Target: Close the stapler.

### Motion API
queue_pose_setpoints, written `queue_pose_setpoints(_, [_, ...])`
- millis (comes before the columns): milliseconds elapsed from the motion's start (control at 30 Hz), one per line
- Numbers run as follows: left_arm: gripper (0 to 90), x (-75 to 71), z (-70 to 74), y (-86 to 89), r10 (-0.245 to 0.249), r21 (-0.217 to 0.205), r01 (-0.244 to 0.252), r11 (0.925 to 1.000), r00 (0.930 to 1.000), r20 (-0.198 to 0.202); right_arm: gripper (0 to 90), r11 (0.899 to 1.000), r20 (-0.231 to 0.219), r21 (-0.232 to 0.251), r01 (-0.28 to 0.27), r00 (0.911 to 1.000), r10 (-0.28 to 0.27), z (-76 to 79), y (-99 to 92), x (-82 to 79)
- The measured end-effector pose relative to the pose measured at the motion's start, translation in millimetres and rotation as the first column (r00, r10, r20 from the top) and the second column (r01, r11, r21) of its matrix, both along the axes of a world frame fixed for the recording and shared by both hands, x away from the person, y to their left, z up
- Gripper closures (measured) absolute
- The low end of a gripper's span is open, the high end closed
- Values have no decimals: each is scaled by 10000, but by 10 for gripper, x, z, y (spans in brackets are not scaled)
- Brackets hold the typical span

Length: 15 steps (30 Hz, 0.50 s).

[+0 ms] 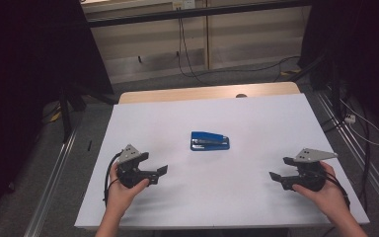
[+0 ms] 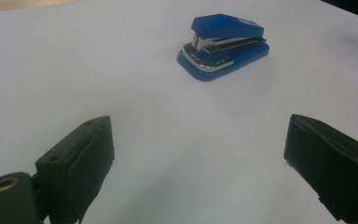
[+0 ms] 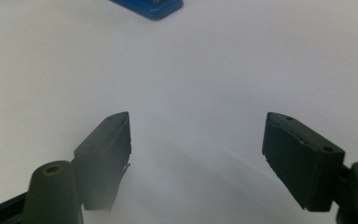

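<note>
A blue stapler (image 1: 209,141) with a silver metal insert lies flat near the middle of the white table top (image 1: 256,113). My left gripper (image 1: 159,173) is held low over the table's front left, pointing right toward the stapler, its jaws wide apart and empty. In the left gripper view the stapler (image 2: 224,45) sits well ahead of the gripper (image 2: 198,154), above and slightly right of the gap. My right gripper (image 1: 282,172) hovers at the front right, pointing left, open and empty. The right gripper view (image 3: 198,149) catches a blue corner of the stapler (image 3: 154,7) at the top edge.
A wooden strip (image 1: 207,93) edges the table's far side. Beyond it lie a grey floor with black cables (image 1: 185,49) and a pale wall. Dark stands (image 1: 66,108) flank the table on the left, and metal rails (image 1: 54,168) run along both sides.
</note>
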<state>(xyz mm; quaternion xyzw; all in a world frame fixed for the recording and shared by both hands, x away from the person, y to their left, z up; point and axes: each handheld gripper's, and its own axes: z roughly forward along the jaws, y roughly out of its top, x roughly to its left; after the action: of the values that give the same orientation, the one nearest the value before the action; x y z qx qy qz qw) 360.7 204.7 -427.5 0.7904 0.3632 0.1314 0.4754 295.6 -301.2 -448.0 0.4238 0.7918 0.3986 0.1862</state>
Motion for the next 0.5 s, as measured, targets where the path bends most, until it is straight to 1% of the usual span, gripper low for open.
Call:
queue_pose_setpoints(33, [84, -5, 0, 19, -2, 15, 2, 10000, 10000, 43, 239, 10000, 9, -4, -14, 10000, 14, -1, 1, -1])
queue_pose_setpoints(67, [84, -12, -2, 29, 65, -75, -64, 10000, 10000, 30, 239, 10000, 20, 6, -18, 10000, 18, -3, 1, -3])
queue_pose_setpoints(100, [84, -13, 3, 47, 49, 27, -49, 10000, 10000, 17, 239, 10000, 0, 10, -15, 10000, 15, -3, 1, -5])
queue_pose_setpoints(133, [84, -18, -1, 52, 103, -42, -103, 9999, 9999, 24, 239, 10000, 0, 11, -19, 10000, 19, -4, -1, -5])
queue_pose_setpoints(200, [84, -21, 4, 67, 137, -8, -137, 9999, 9999, 47, 239, 10000, 12, 15, -26, 10000, 26, -6, -7, -7])
queue_pose_setpoints(233, [84, -24, 7, 68, 154, -65, -153, 9999, 9999, 44, 239, 10000, 24, 29, -25, 10000, 25, -5, -9, -9])
queue_pose_setpoints(267, [84, -27, 9, 68, 108, -137, -108, 9998, 9999, 22, 239, 10000, 55, 35, -39, 10000, 39, -5, -12, -9])
queue_pose_setpoints(333, [84, -31, 17, 84, 61, -93, -60, 9999, 10000, 64, 239, 10000, 64, 58, -3, 10000, 2, -3, -15, -15])
queue_pose_setpoints(400, [83, -31, 20, 86, 88, -189, -87, 9998, 9999, 65, 239, 10000, 76, 84, -18, 10000, 18, -2, -20, -17])
queue_pose_setpoints(467, [83, -22, 20, 99, 82, -113, -81, 9999, 10000, 52, 239, 9999, 97, 115, 13, 10000, -14, -1, -25, -16])
queue_pose_setpoints(500, [83, -18, 16, 101, 108, -184, -107, 9998, 9999, 52, 239, 9999, 124, 133, 16, 9999, -18, -2, -28, -15])
